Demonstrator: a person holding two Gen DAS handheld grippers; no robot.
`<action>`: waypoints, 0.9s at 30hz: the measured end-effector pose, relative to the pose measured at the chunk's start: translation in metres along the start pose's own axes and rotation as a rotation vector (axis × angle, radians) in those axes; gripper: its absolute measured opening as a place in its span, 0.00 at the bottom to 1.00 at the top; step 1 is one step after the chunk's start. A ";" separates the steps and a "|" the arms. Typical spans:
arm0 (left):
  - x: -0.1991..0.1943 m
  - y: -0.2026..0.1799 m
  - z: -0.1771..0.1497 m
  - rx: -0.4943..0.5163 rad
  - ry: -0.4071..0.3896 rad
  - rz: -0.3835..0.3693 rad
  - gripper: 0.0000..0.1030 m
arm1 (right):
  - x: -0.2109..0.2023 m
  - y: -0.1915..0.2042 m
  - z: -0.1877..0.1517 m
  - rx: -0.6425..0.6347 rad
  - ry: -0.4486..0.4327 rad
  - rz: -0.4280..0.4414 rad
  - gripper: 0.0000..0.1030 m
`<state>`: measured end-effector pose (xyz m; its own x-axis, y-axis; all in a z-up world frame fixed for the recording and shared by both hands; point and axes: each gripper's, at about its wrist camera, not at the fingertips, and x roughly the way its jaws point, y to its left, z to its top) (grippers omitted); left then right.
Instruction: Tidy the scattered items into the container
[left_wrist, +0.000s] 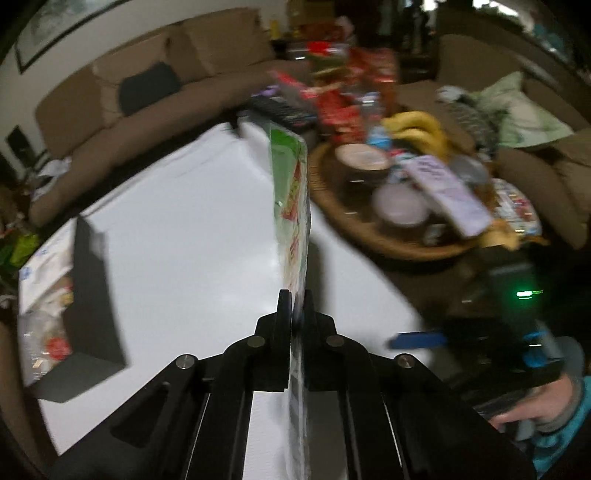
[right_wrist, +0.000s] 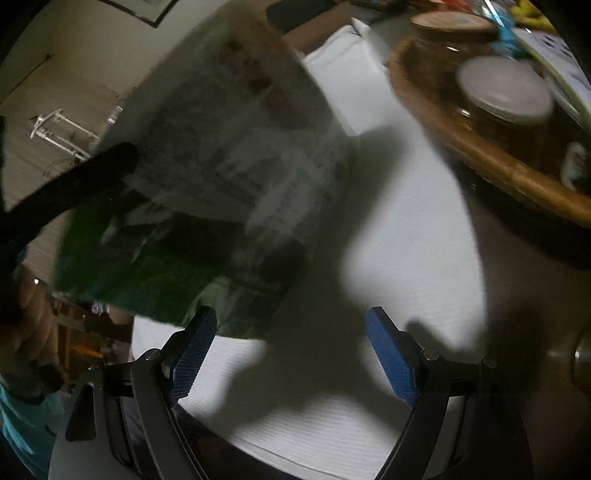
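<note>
My left gripper (left_wrist: 295, 299) is shut on a flat green snack packet (left_wrist: 291, 192), seen edge-on and lifted off the white table (left_wrist: 184, 221). In the right wrist view the same packet (right_wrist: 221, 166) fills the upper left, blurred, with one black finger (right_wrist: 92, 170) of the left gripper on it. My right gripper (right_wrist: 291, 314) stands open above the table with nothing between its blue pads, just below the packet's lower edge. An open black box (left_wrist: 92, 295) holding several wrapped items sits at the table's left side.
A round wicker basket (left_wrist: 388, 247) with jars, bananas (left_wrist: 417, 125) and packets stands at the right; its rim (right_wrist: 498, 166) is close to my right gripper. A remote control (left_wrist: 280, 110) and red snack bags lie behind. A brown sofa (left_wrist: 147, 74) curves round the back.
</note>
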<state>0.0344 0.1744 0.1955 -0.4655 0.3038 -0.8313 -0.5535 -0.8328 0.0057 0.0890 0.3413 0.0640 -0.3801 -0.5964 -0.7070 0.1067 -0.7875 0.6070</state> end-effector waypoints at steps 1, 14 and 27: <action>-0.001 -0.005 -0.002 -0.016 -0.001 -0.044 0.08 | -0.002 -0.007 -0.003 0.010 0.005 0.001 0.84; 0.007 0.009 -0.058 -0.228 -0.069 -0.311 0.23 | -0.040 -0.050 0.013 0.225 -0.115 0.369 0.93; 0.034 -0.032 -0.098 -0.161 0.070 -0.443 0.46 | 0.001 -0.063 0.026 0.318 -0.074 0.336 0.74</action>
<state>0.1036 0.1661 0.1126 -0.1582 0.6186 -0.7696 -0.5713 -0.6931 -0.4397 0.0576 0.3943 0.0342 -0.4386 -0.7884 -0.4313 -0.0473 -0.4590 0.8872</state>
